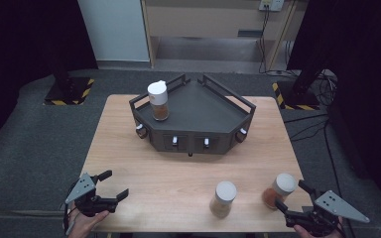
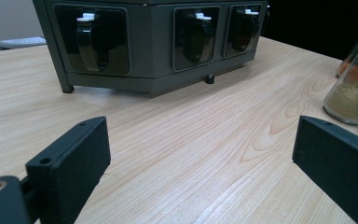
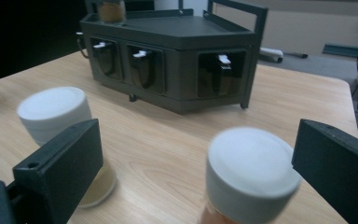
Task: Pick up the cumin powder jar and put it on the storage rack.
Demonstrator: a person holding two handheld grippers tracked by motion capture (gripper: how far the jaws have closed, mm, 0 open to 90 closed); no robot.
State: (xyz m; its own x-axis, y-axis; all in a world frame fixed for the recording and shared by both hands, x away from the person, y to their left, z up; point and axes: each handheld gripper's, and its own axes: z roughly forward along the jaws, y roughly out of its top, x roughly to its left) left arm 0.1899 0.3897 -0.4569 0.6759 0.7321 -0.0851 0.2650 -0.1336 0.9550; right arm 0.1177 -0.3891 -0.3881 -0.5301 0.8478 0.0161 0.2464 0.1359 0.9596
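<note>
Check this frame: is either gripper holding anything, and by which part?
Nothing is held. The right gripper is open around the orange jar, not clamped; the left gripper is open over bare table.

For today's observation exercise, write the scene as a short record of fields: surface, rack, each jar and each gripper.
surface: wooden table
rack: dark angular rack at the far middle of the table, four hanging pieces in its front openings
jar on rack: white-capped jar of brown spice, upright at the left corner
near jars: tan-spice jar and orange-spice jar, both upright on the table
left gripper: open, holds nothing, at the near left corner
right gripper: open, jaws either side of the orange-spice jar, not closed on it
</note>
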